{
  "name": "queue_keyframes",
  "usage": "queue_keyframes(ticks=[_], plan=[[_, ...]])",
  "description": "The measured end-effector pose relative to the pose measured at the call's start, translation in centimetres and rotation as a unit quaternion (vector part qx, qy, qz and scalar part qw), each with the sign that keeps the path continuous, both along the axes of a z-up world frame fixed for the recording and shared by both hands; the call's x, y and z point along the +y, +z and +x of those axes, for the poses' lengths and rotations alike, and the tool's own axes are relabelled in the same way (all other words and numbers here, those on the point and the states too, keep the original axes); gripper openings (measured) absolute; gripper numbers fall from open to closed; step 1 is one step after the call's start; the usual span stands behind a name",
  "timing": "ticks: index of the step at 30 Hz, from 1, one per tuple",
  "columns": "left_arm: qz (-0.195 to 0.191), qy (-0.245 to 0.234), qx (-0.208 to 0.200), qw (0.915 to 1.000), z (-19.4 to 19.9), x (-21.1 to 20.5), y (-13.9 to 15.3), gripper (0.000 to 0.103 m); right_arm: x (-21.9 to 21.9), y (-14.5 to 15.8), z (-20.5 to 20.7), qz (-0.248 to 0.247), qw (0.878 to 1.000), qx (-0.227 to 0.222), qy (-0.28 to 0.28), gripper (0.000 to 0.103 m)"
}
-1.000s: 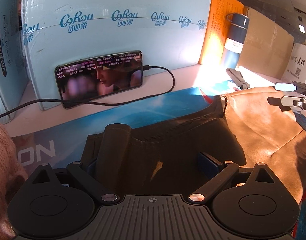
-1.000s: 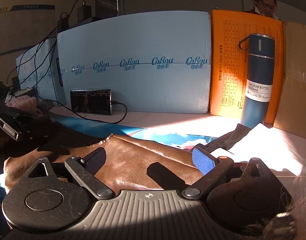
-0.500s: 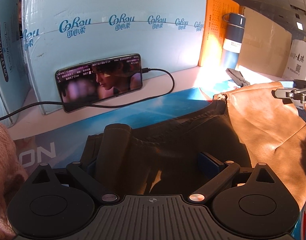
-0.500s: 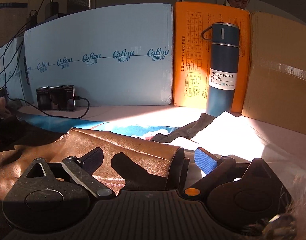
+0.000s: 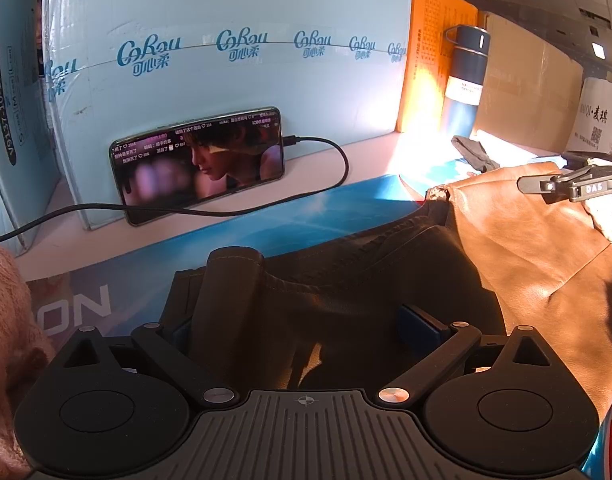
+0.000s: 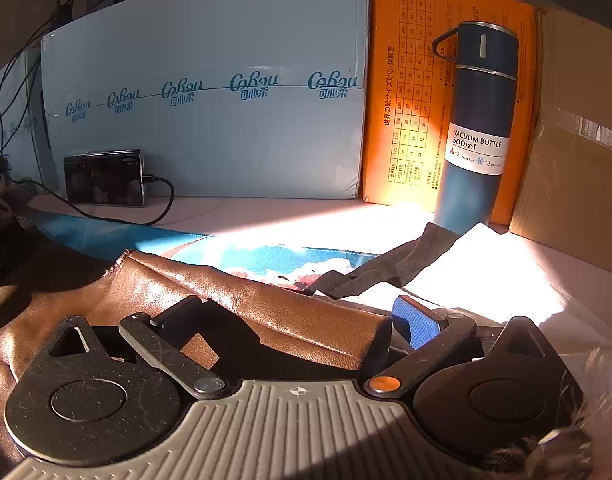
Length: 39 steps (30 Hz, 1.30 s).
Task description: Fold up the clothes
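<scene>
Leather garment (image 5: 538, 264), brown, lies across blue printed mat (image 5: 266, 220) on tabletop; dark shaded half sits in front of L cam, sunlit tan half runs off toward R side.

L gripper (image 5: 302, 320): fingers spread wide, a bunched fold of the dark leather sits btwn them. Pads not seen pressing it; looks like straddling, not a firm pinch.

R gripper (image 6: 302, 316): fingers also apart, rolled tan edge of garment lies across the gap btwn them, blue pad (image 6: 416, 322) just beside the fold end. Not clamped as far as visible.

Step, my read: mid-fold, both tools stationed at opposite ends of garment, lining up a grab before carrying one half over the other.

Next move prob needs: both closing on the edges together, lift even, keep tension so stiff leather doesn't buckle.

Clutter nr path: vacuum bottle (image 6: 476, 128) upright at back, dark cloth (image 6: 386, 264) and white sheet (image 6: 486, 276) just beyond R end, phone (image 5: 198, 164) w/ cable (image 5: 326, 184) leaning on pale blue box (image 5: 226, 40). Keep swing low and short of the bottle.
</scene>
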State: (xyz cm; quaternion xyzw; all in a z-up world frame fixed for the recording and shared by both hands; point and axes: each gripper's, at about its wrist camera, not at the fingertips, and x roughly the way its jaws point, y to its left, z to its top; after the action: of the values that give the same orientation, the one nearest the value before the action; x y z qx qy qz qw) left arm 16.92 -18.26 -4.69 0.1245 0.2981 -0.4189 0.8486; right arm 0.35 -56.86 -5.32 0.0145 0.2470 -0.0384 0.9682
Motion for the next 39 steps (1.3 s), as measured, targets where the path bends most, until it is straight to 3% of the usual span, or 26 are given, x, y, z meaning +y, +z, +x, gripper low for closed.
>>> queue_keyframes(ticks=[3, 4, 5, 7, 9, 11, 12, 18, 25, 30, 33, 39], plan=[[-0.002, 0.002, -0.003, 1.0000, 0.0, 0.1, 0.1, 0.098, 1.1, 0.2, -0.2, -0.025, 1.000, -0.014, 0.004, 0.080], [-0.002, 0.004, -0.005, 1.0000, -0.1, 0.1, 0.1, 0.097, 1.4, 0.3, -0.3, -0.035, 0.999, -0.016, 0.008, 0.059], [-0.003, 0.005, -0.008, 1.0000, -0.1, 0.2, 0.1, 0.089, 1.6, 0.3, -0.4, -0.039, 0.999, -0.016, 0.011, 0.034], [-0.008, 0.011, -0.013, 0.9998, 0.0, 0.3, 0.3, 0.067, 1.9, 0.4, -0.7, -0.044, 0.999, -0.017, 0.009, 0.028], [-0.012, 0.027, -0.014, 0.9995, 0.4, 0.7, 0.4, 0.031, 2.4, 0.2, -1.0, -0.052, 0.998, -0.015, 0.010, 0.022], [-0.021, 0.040, -0.011, 0.9989, 0.7, 1.1, 0.6, 0.010, 3.0, 0.6, -1.6, -0.062, 0.998, -0.024, 0.007, 0.018], [-0.029, 0.040, -0.016, 0.9987, 0.5, 1.3, 0.9, 0.005, 3.3, 1.0, -2.1, -0.064, 0.997, -0.033, 0.006, 0.017], [-0.093, 0.039, -0.080, 0.9918, -2.2, 3.4, 4.5, 0.002, 5.2, 5.4, -6.6, -0.064, 0.992, -0.107, 0.001, 0.014], [-0.173, 0.034, -0.136, 0.9750, -7.5, 8.1, 6.5, 0.002, 8.6, 10.0, -15.3, -0.050, 0.977, -0.205, 0.004, 0.012], [-0.225, 0.022, -0.134, 0.9649, -11.6, 12.7, 6.0, 0.002, 12.2, 11.0, -22.8, -0.029, 0.965, -0.262, 0.016, 0.012], [-0.236, 0.010, -0.127, 0.9634, -13.4, 14.9, 4.8, 0.003, 14.0, 10.4, -26.2, -0.004, 0.962, -0.272, 0.031, 0.013], [-0.206, -0.010, -0.090, 0.9743, -14.9, 17.5, 2.7, 0.011, 16.2, 7.9, -30.2, 0.059, 0.970, -0.232, 0.052, 0.015]])
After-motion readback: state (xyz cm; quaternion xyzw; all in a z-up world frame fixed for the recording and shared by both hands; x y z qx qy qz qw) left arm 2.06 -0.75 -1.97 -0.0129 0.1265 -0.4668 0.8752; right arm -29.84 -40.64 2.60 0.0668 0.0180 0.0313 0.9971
